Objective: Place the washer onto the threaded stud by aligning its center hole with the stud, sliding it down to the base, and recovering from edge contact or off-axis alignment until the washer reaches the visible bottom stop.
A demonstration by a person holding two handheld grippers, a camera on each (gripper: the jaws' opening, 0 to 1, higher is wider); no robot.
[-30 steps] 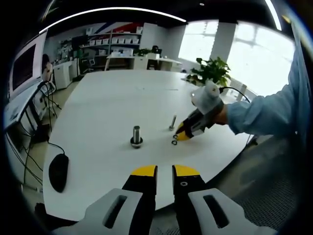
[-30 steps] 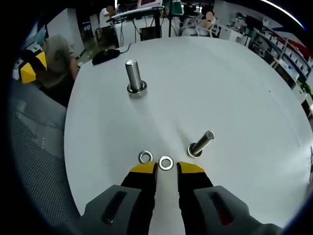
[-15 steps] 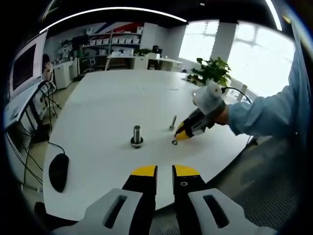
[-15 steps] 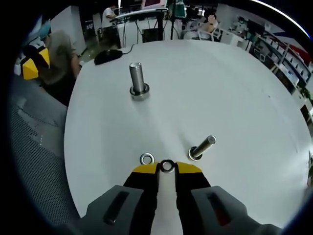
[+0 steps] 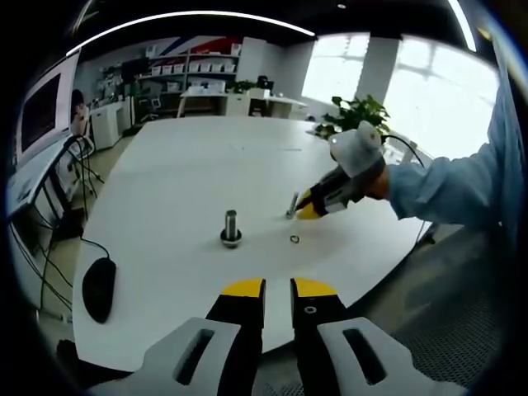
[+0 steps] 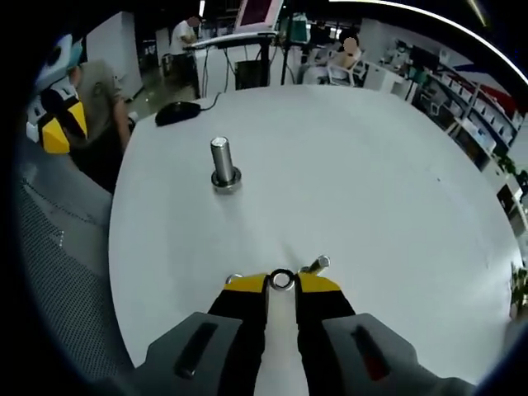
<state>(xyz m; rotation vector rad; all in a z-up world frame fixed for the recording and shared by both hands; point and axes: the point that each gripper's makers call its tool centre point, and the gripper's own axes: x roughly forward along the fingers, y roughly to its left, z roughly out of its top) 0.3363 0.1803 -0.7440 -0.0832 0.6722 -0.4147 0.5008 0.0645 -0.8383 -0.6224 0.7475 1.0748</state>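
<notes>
— What has changed since a second ago?
— Lifted off the white table (image 6: 396, 190), the right gripper (image 6: 281, 283) now pinches a washer (image 6: 281, 280) between its yellow tips; a second ago that washer lay flat ahead of them. A second washer (image 5: 294, 239) lies on the table, mostly hidden behind the tips in the right gripper view.
— And the stud?
— The slim threaded stud (image 6: 316, 266) stands just beyond the tips, its base covered by them. A thicker bolt (image 6: 221, 163) stands well apart.
— The other gripper?
— The left gripper (image 5: 277, 288) hangs at the table's near edge, jaws slightly parted, holding nothing. From there the carried washer is too small to make out.
</notes>
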